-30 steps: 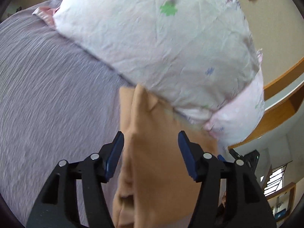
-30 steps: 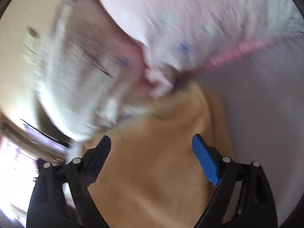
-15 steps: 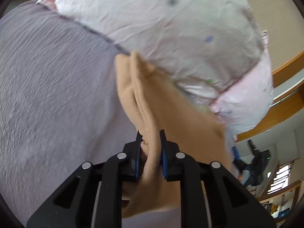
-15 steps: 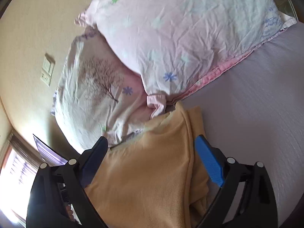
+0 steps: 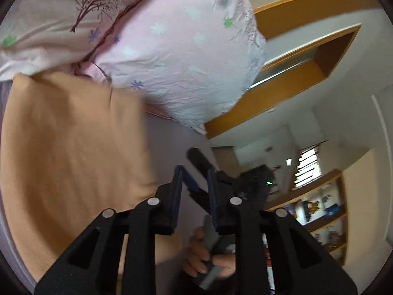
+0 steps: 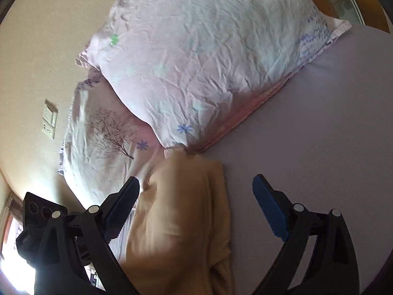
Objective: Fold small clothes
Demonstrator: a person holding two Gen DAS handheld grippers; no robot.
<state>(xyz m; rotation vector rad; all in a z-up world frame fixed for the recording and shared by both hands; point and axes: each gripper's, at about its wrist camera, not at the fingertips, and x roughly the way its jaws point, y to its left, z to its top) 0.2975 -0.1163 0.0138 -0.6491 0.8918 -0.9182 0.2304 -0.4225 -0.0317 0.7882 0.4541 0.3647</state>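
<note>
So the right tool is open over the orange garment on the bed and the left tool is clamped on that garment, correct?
Not quite. In the left wrist view the left tool holds nothing: its jaws are nearly closed, with the orange garment off to its side. The right tool is open over the garment, as you said.

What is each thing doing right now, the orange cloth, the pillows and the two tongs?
Orange cloth: lying folded on the bed, held by nothing.
Front pillow: resting on the bed, overlapping the tree pillow.
Tree pillow: partly covered.
Left tongs: nearly closed, empty.
Right tongs: wide open, empty.
</note>
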